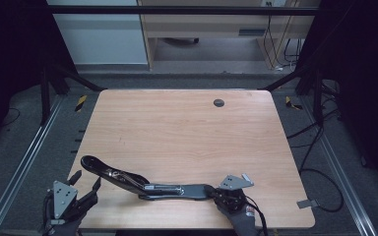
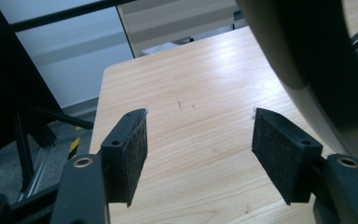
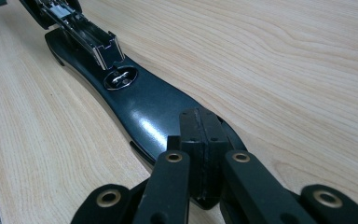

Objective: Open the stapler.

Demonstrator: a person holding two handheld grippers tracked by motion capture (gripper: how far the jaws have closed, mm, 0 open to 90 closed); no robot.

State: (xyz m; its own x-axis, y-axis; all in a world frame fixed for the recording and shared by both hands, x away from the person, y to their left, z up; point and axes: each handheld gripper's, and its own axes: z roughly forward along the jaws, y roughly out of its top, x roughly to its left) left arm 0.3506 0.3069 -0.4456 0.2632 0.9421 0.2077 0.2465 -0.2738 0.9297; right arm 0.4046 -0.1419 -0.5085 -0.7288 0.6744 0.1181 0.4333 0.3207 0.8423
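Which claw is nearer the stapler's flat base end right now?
Right. The right claw is shut, pressing down on the base end of the opened stapler. The left claw stands open beside the raised handle at the far end, not touching.

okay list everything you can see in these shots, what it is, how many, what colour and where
stapler: one, black with metal magazine, swung open on the near part of the table, base flat, top arm raised toward the left
table: one, light wood, centre
cable hole cap: one, dark grey, far side of table
frame bars: black, around the table
cables: black, on the floor at right
left gripper: one, black, near left corner, jaws open, nothing between them
right gripper: one, black, near edge, jaws shut, pressing on stapler base
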